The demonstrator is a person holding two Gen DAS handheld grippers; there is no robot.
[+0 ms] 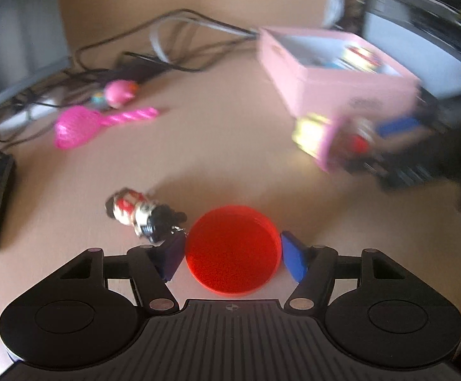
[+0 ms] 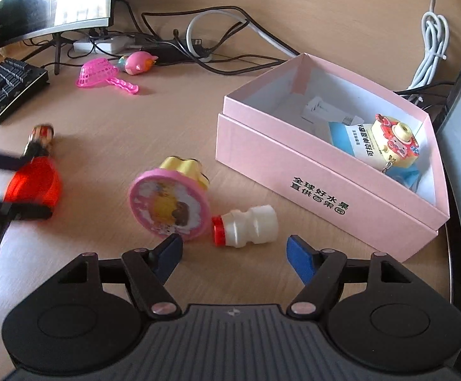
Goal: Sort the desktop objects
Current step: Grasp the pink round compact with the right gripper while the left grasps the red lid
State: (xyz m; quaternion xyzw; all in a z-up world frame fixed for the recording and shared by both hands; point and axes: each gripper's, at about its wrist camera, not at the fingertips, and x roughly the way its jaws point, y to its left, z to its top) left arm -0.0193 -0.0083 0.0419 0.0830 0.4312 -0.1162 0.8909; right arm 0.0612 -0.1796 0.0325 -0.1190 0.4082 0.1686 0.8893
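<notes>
tilting steeply down at the worktop (image 2: 173, 127), left tongs (image 1: 233, 255) straddling the red round lid (image 1: 232, 249), pads just beside its rim, grip unclear. right tongs (image 2: 234, 254) angling down too, gaping empty before the toppled white bottle (image 2: 249, 227) near the pink box (image 2: 294, 158).

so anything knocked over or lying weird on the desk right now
Yes. The small white bottle lies on its side, red cap pointing at the round pink toy, which is tipped up on its edge. The figurine lies flat beside the red lid. Nothing looks spilled or broken.
</notes>
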